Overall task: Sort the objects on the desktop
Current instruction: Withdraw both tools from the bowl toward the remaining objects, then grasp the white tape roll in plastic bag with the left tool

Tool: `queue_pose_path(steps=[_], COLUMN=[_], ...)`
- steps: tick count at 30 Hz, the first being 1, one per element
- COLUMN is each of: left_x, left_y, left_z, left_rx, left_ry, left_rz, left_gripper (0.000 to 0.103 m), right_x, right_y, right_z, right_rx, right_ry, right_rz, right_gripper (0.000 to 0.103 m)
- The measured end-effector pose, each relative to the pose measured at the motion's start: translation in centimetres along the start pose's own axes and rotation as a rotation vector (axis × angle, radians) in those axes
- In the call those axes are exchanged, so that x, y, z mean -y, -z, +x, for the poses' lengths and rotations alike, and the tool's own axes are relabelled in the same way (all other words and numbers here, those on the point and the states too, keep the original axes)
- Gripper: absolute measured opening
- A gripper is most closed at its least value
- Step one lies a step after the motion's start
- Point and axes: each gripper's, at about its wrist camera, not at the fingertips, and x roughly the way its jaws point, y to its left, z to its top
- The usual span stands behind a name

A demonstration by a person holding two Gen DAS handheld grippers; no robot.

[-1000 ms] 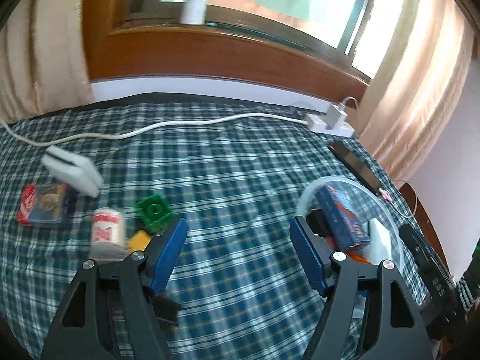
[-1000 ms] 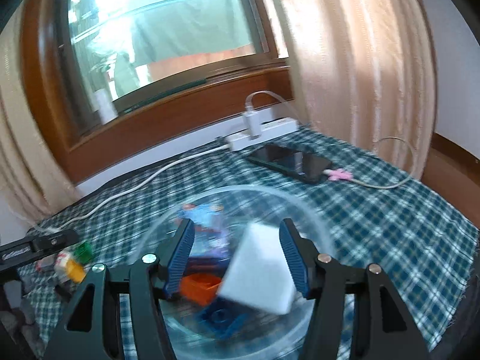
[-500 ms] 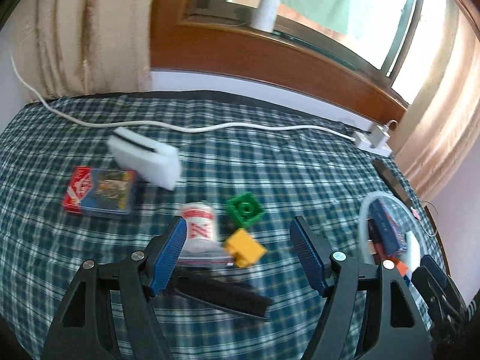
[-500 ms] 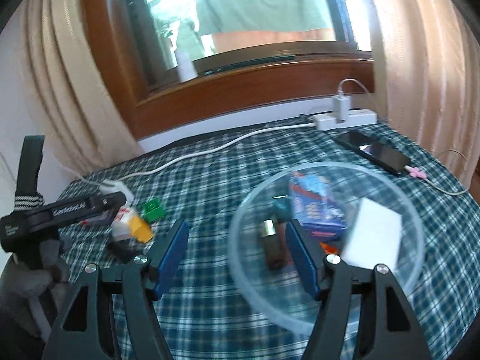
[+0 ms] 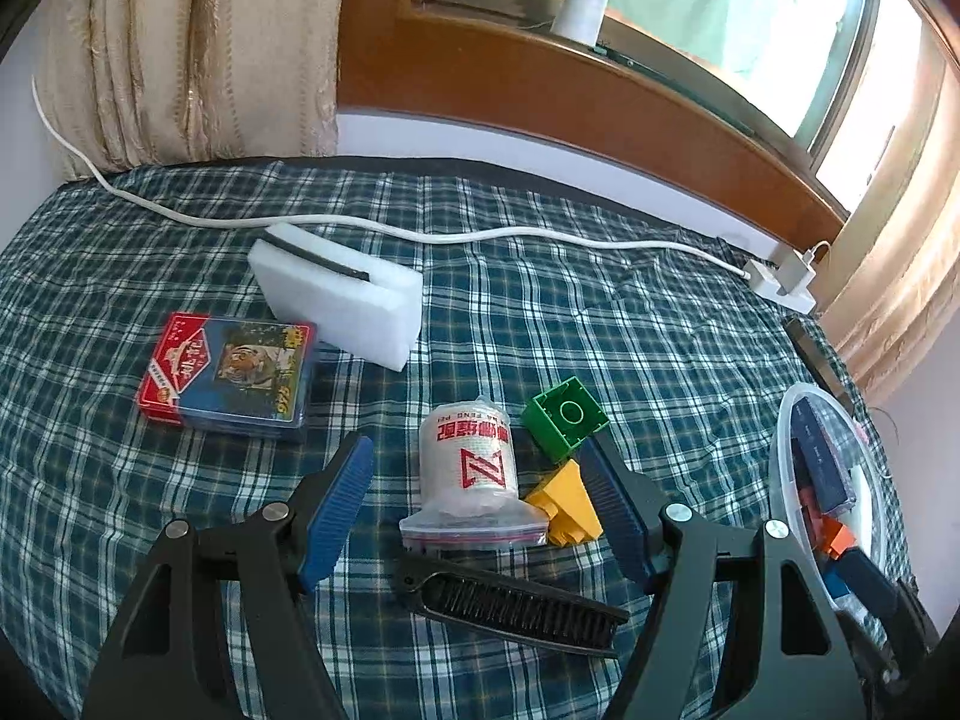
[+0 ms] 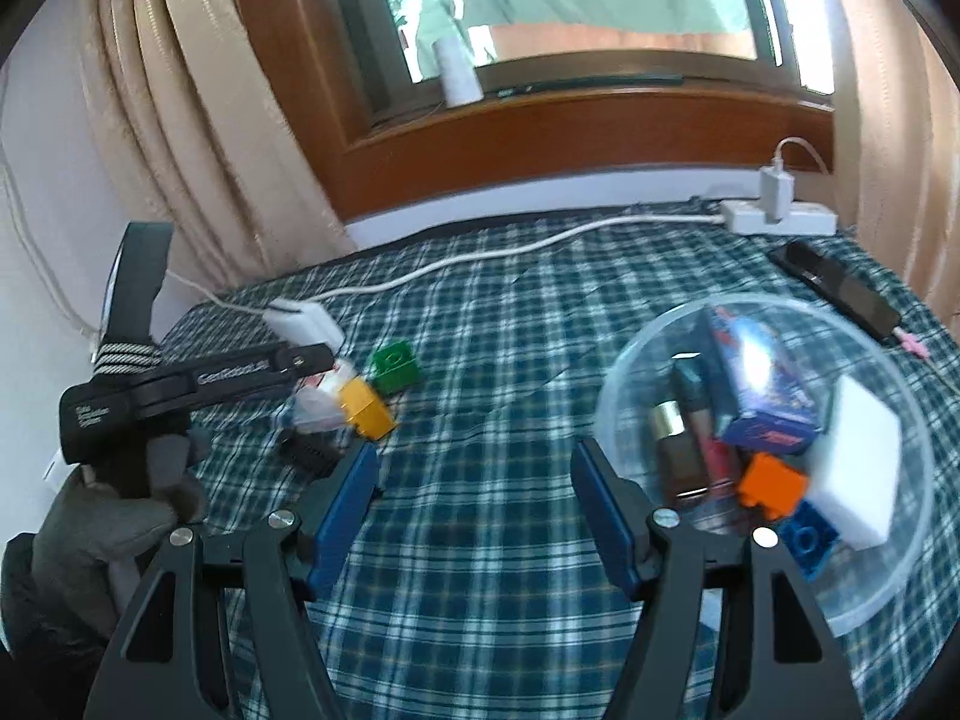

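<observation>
Left gripper point(image 5: 480, 498): we saw its blue fingers spread wide and empty, low over the plaid cloth point(image 5: 540, 312).
Between its fingers: a black comb point(image 5: 510, 600) lay nearest, and behind it a bagged white roll with red print point(image 5: 471, 468).
By its right finger: a yellow block point(image 5: 567, 507) touched the bag, and a green block point(image 5: 564, 417) stood just behind it.
Further left: a red and blue card pack point(image 5: 231, 375) lay flat, and a white sponge point(image 5: 339, 300) was just behind it.
Right gripper point(image 6: 474, 498): we saw its fingers also spread and holding nothing, just beside the clear bowl point(image 6: 864, 612).
Inside the bowl: an orange block point(image 6: 771, 483), a blue block point(image 6: 807, 543), a white sponge piece point(image 6: 861, 468) and a blue box point(image 6: 759, 387) lay together.
Far edge: a white cable point(image 5: 480, 237) ran across the cloth to a power strip point(image 6: 780, 216), and a dark phone point(image 6: 837, 288) lay near it.
</observation>
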Motion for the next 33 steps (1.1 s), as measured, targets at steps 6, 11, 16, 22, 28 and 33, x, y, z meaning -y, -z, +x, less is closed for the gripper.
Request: queue_pose_path(steps=[6,11,16,22,28,33], left_x=[-0.8,-1.4,-0.8,-0.3,-0.4,-0.9], left_y=[0.2,0.3,0.4,0.2,0.5,0.8], left_z=[1.3,2.2,3.0,3.9,3.9,2.9], left_rx=[-0.016,-0.027,-0.023,-0.018,-0.018,-0.008], left_ry=[-0.026,-0.044,-0.062,-0.063,-0.068,-0.063], left_rz=[-0.014,-0.022,0.016,0.035,0.044,0.037], left_gripper=[0.075,0.075,0.075,0.073,0.041,0.04], right_x=[-1.2,-1.8,-2.2,-2.3,-2.5,-3.0], right_y=[0.3,0.5,0.6,0.4,0.0,-0.5], right_z=[1.1,1.9,2.6,3.3,4.8,6.0], right_rx=[-0.036,-0.056,-0.078,-0.099,-0.141,-0.166], right_ry=[-0.021,-0.03,-0.042,-0.054,-0.092,-0.1], right_rz=[-0.024,-0.04,-0.047,-0.05,-0.03,-0.033], right_gripper=[0.071,0.071,0.071,0.071,0.071,0.071])
